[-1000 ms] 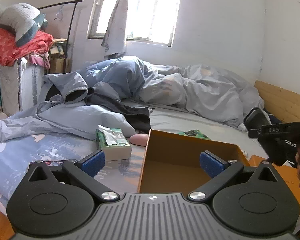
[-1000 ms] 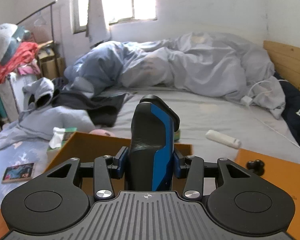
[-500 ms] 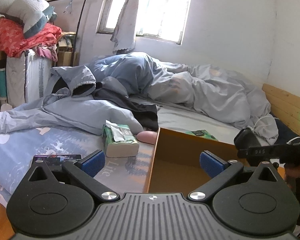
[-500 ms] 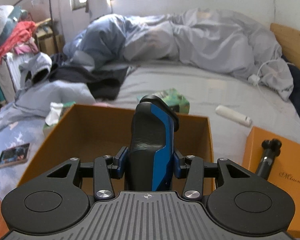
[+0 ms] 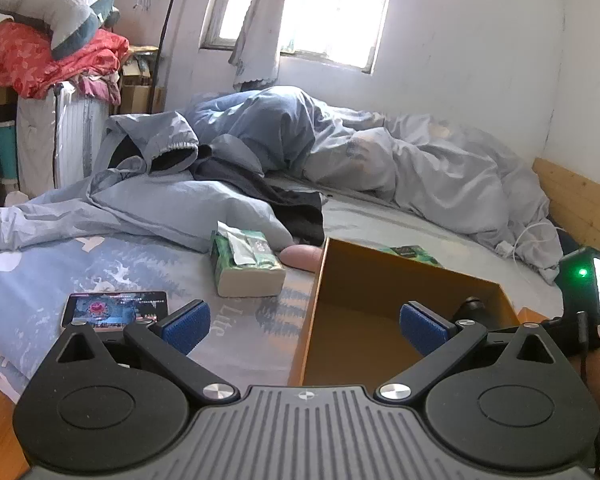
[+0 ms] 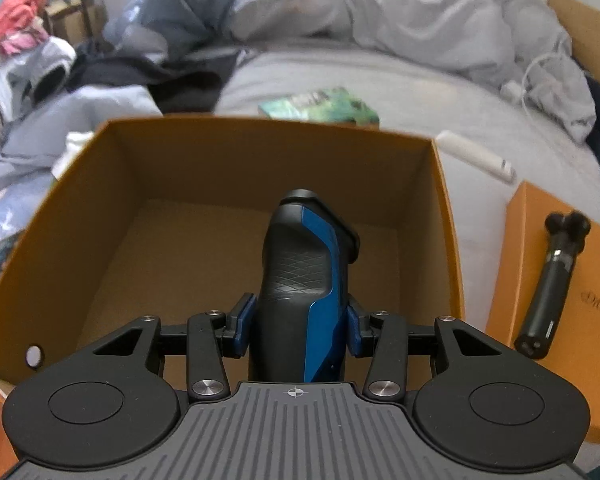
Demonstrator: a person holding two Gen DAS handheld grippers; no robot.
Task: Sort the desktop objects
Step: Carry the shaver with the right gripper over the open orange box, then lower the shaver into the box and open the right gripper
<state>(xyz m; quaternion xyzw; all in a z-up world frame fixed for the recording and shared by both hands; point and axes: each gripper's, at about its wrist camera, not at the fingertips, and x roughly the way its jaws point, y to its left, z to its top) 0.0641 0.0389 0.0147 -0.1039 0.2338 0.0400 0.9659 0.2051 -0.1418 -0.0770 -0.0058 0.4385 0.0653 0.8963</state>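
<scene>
Right gripper [image 6: 300, 322] clamped on shaver [image 6: 304, 280], held above open box [image 6: 444, 208] for dropping inside; left gripper [image 5: 305, 322] open, empty.

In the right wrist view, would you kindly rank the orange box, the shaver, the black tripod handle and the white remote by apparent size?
1. orange box
2. shaver, though it is nearest the camera
3. black tripod handle
4. white remote, though it lies farther back, so its true size is unsure
</scene>
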